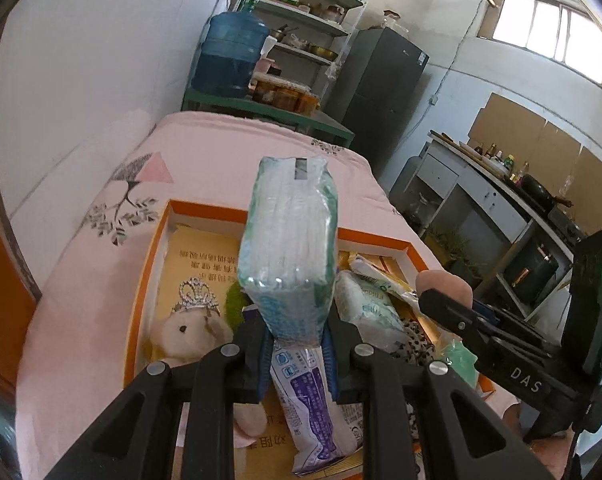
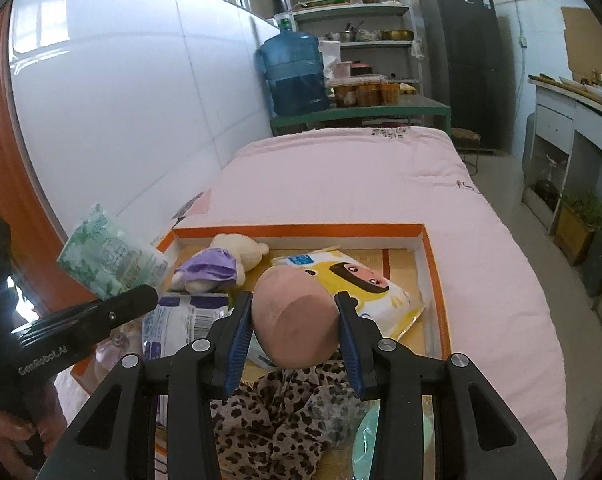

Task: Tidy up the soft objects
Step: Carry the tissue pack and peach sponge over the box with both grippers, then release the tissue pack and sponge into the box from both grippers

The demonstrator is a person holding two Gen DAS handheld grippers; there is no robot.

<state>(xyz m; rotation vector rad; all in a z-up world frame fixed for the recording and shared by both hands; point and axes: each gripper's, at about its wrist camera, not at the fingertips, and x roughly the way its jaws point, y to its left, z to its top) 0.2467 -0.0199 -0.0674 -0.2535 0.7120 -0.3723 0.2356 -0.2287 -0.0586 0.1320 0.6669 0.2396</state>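
Note:
My left gripper (image 1: 295, 334) is shut on a green tissue pack (image 1: 291, 240) and holds it up above the orange-rimmed box (image 1: 381, 238); the pack also shows in the right wrist view (image 2: 109, 258). My right gripper (image 2: 295, 320) is shut on a pink sponge ball (image 2: 297, 318), just above the box (image 2: 433, 256); it also shows in the left wrist view (image 1: 445, 286). In the box lie a white plush bunny (image 1: 189, 334), a purple-white pack (image 1: 309, 408), a yellow wipes pack (image 2: 353, 284) and a leopard-print cloth (image 2: 277, 420).
The box sits on a bed with a pink cover (image 2: 361, 176) against a white wall. Behind the bed stand a green table with a blue water jug (image 2: 295, 74), shelves and a dark fridge (image 2: 465, 64). A kitchen counter (image 2: 581, 108) runs along the right.

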